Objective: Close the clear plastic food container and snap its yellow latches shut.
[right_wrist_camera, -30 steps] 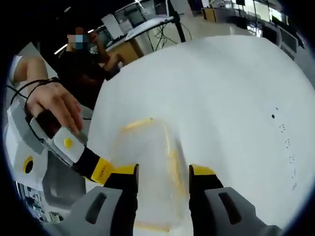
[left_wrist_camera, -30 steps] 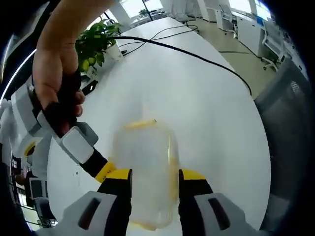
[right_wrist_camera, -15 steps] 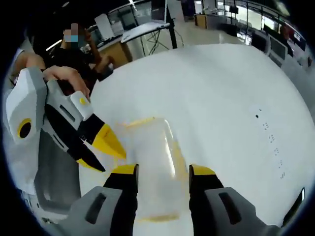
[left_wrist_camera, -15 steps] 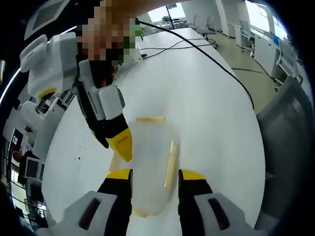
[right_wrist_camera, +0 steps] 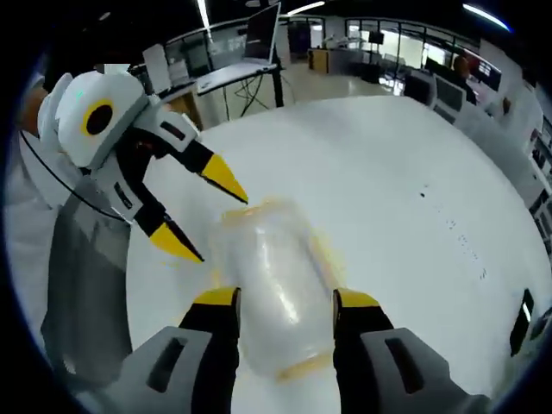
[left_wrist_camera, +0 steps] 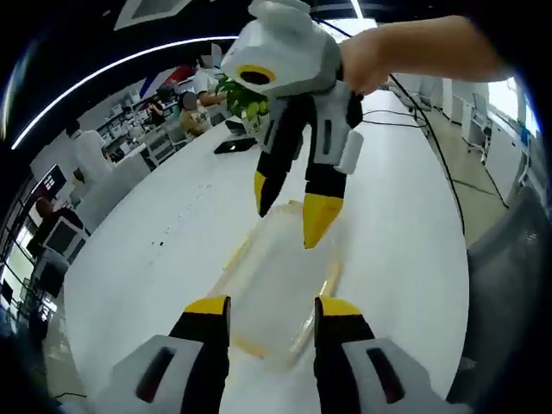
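Evidently the clear container (right_wrist_camera: 274, 276) on the white table (right_wrist_camera: 388, 172) looks light, stiff and slippery; both grippers, left gripper (left_wrist_camera: 265, 309) and right gripper (right_wrist_camera: 285, 299), hover agape, holding nothing; press its yellow latches (right_wrist_camera: 304, 368) at the rim.

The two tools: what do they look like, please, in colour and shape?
Both match. The right tool has a rounded white-grey body with a yellow-ringed spot, black arms and pointed yellow tips. The left tool looks the same; a thin black cable runs beside it.

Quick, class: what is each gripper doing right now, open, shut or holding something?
Left gripper: open, jaws either side of the container, not gripping it.
Right gripper: open, holding nothing.
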Tool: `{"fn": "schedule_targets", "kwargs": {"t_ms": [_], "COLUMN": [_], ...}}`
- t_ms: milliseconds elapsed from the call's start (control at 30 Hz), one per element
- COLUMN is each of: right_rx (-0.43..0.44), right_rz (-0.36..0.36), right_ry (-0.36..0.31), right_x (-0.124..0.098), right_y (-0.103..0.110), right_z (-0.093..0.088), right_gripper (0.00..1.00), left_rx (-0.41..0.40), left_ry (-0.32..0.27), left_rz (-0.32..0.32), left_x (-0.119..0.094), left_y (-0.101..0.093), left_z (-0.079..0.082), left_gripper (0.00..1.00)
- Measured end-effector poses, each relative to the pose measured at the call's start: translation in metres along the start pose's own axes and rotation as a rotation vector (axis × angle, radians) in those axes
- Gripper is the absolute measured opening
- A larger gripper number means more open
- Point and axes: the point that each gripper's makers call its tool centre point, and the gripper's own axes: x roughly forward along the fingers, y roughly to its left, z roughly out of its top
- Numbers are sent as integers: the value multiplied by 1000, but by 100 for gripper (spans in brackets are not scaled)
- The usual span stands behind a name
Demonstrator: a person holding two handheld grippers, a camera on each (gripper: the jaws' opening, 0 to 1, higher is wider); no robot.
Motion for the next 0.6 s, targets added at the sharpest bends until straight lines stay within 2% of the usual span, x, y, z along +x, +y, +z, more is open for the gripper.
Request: {"fn": "schedule_targets", "kwargs": {"t_ms": [167, 300, 433, 600], "right_rx": [44, 69, 153, 186], "right_rz": [-109, -176, -224, -278], "right_ry": [-109, -163, -267, -309], "right_x": [-13, -21, -30, -31], "right_y": [0, 2, 8, 14], "right_z": [-6, -17, -24, -37], "right_gripper": [40, 40, 40, 41], "left_rx": [-4, -16, -48, -123], "left_ry": [-50, -81, -99, -116], "left_rz": [13, 34, 49, 82], "left_x": [-3, -5, -3, -2], "left_y": [-3, -5, -9, -7], "left_z": [2, -1, -8, -19], "left_gripper": [34, 35, 36, 36]}}
